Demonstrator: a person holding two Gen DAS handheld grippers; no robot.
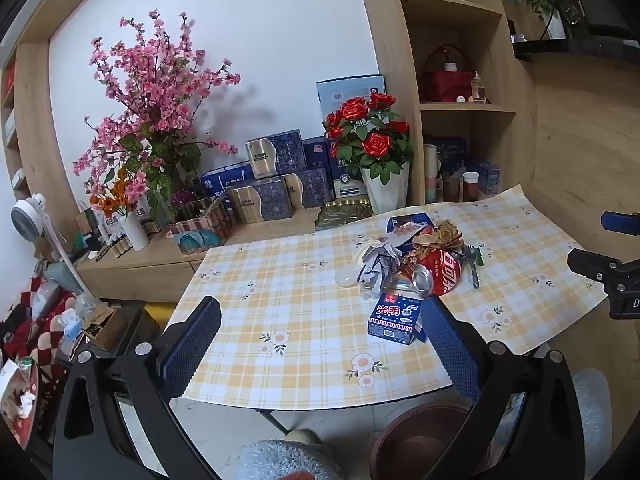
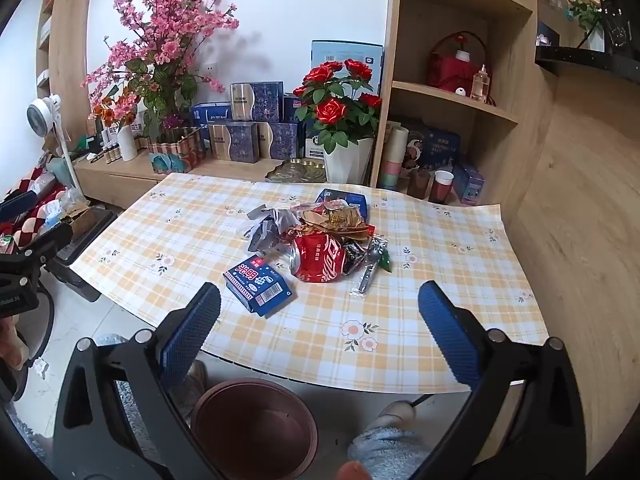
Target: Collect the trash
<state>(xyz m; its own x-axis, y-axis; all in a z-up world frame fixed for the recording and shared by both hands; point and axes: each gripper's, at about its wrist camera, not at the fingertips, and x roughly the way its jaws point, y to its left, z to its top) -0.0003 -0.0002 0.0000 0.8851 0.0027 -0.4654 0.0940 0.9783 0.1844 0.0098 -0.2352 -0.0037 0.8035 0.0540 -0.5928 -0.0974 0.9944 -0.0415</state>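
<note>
A pile of trash lies on the checked tablecloth [image 1: 280, 288] [image 2: 420, 300]: a blue milk carton [image 1: 395, 318] [image 2: 258, 285], a crushed red cola can [image 1: 440, 270] [image 2: 320, 260], crumpled grey paper [image 1: 378, 262] [image 2: 266, 226], brown wrappers [image 1: 438, 234] [image 2: 340, 218] and a clear-wrapped spoon [image 2: 370, 266]. My left gripper [image 1: 320, 322] hangs open over the table's near edge, its right finger just beside the carton. My right gripper [image 2: 320, 308] is open too, short of the pile, nothing between its fingers. A brown bin [image 1: 420, 436] [image 2: 254, 428] stands on the floor below the table edge.
Behind the table a wooden counter carries a pink blossom vase [image 1: 156, 92] [image 2: 160, 40], a red rose pot [image 1: 370, 136] [image 2: 336, 104] and several blue boxes [image 1: 276, 160]. Shelves [image 2: 456, 92] stand at the right. Fluffy slippers [image 2: 384, 440] show by the bin.
</note>
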